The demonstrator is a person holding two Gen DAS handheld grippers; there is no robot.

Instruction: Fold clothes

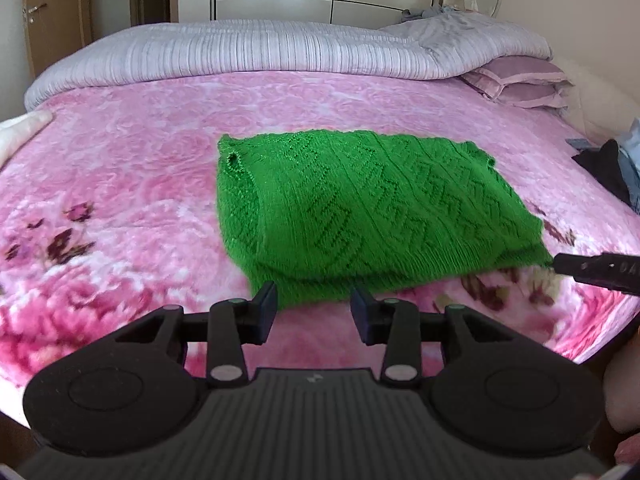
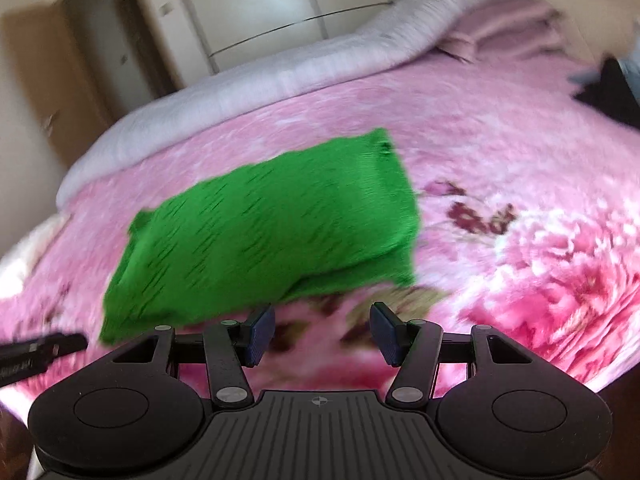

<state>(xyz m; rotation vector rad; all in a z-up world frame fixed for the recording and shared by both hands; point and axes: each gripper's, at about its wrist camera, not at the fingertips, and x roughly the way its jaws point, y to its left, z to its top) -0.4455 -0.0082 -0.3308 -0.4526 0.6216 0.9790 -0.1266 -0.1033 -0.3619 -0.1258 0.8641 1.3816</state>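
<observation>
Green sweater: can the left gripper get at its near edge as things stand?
Probably yes. The left gripper is open, its fingers right at the folded green sweater's near edge, with only bare pink blanket between. The right gripper is open and off to the side.

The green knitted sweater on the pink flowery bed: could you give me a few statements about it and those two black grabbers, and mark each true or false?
1. The green knitted sweater lies folded into a compact block on the pink floral blanket. True.
2. The left gripper is clamped on the sweater. False: its jaws stand open, just short of the near edge.
3. The right gripper is open and holds nothing. True.
4. The sweater rests on the purple pillows. False: the pillows are at the far right corner, apart from it.
5. A rolled striped quilt runs along the far side of the bed. True.
</observation>
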